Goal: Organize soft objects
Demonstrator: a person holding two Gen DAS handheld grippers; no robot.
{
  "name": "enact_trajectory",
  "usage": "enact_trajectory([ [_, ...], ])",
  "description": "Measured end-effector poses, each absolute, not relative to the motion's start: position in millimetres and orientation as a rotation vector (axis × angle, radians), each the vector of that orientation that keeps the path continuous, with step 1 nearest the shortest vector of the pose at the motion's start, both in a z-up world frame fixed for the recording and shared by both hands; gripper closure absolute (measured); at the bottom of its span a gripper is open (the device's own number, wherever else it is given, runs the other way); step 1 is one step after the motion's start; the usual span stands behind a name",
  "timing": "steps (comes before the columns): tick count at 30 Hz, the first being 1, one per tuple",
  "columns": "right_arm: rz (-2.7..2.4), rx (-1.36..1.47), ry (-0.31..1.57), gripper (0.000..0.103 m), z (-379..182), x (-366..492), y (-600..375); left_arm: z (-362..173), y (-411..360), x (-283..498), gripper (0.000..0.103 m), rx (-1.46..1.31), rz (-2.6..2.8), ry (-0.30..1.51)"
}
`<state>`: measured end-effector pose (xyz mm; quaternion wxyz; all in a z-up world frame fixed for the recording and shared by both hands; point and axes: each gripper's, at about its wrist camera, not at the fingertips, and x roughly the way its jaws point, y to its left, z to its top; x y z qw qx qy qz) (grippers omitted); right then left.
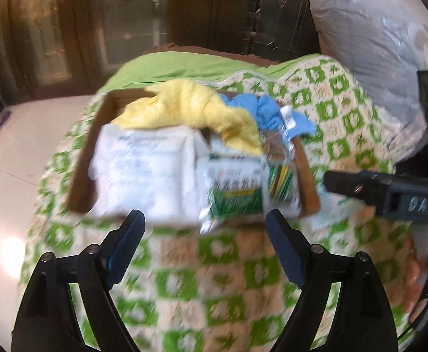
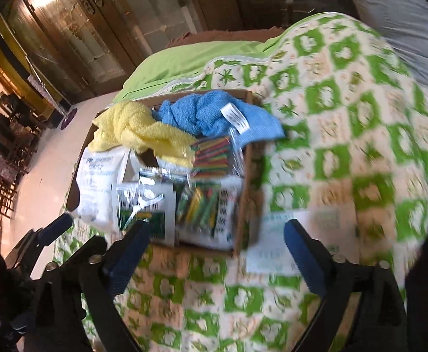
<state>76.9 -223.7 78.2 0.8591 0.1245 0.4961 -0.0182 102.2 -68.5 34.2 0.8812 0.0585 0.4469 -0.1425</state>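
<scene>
A shallow cardboard box (image 1: 80,176) (image 2: 250,182) sits on a green-and-white patterned bedspread. It holds a yellow towel (image 1: 190,108) (image 2: 137,130), a blue towel (image 1: 266,114) (image 2: 211,114), white soft packs (image 1: 140,170) (image 2: 96,182) and clear packets of coloured sticks (image 1: 281,182) (image 2: 211,155). My left gripper (image 1: 205,243) is open and empty, just short of the box's near edge. My right gripper (image 2: 216,252) is open and empty, near the box's near right corner. A white pack (image 2: 275,243) lies on the bedspread outside the box, between the right fingers.
The right gripper's body (image 1: 390,193) shows at the right in the left wrist view; the left gripper's finger (image 2: 55,226) shows at the left in the right wrist view. A grey plastic-wrapped pillow (image 1: 369,38) lies at the back right. A shiny floor (image 1: 17,146) is left of the bed.
</scene>
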Motion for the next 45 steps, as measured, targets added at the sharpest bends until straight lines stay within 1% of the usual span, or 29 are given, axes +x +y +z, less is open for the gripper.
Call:
enact_trajectory([
  [2,-0.05,0.26,1.016,0.004,75.5,57.3,-220.5,32.8,-66.3,85.9,0.018,0.164,-0.261,0.912],
  [3,-0.051,0.259,1.005,0.0,74.3,48.8,-218.7,32.2,-64.0,74.1,0.018,0.187,-0.238,0.901],
  [8,-0.066,0.238,0.946,0.0,68.3,7.7,-204.0,36.2,-53.1,31.8,0.018,0.206,-0.203,0.839],
  [14,-0.073,0.189,0.964,0.0,54.8,-23.1,-184.9,42.1,-45.3,-10.0,0.018,0.256,-0.169,0.737],
  [26,-0.088,0.168,0.921,0.0,76.9,-44.7,-169.1,33.6,-38.3,-14.8,0.018,0.204,-0.174,0.775],
  [33,-0.107,0.155,0.925,0.0,75.2,-46.9,-160.0,29.7,-32.5,-11.3,0.018,0.167,-0.178,0.792],
  [45,-0.08,0.117,0.893,0.0,79.3,-49.0,-142.9,35.4,-26.2,-12.9,0.018,0.122,-0.171,0.758],
])
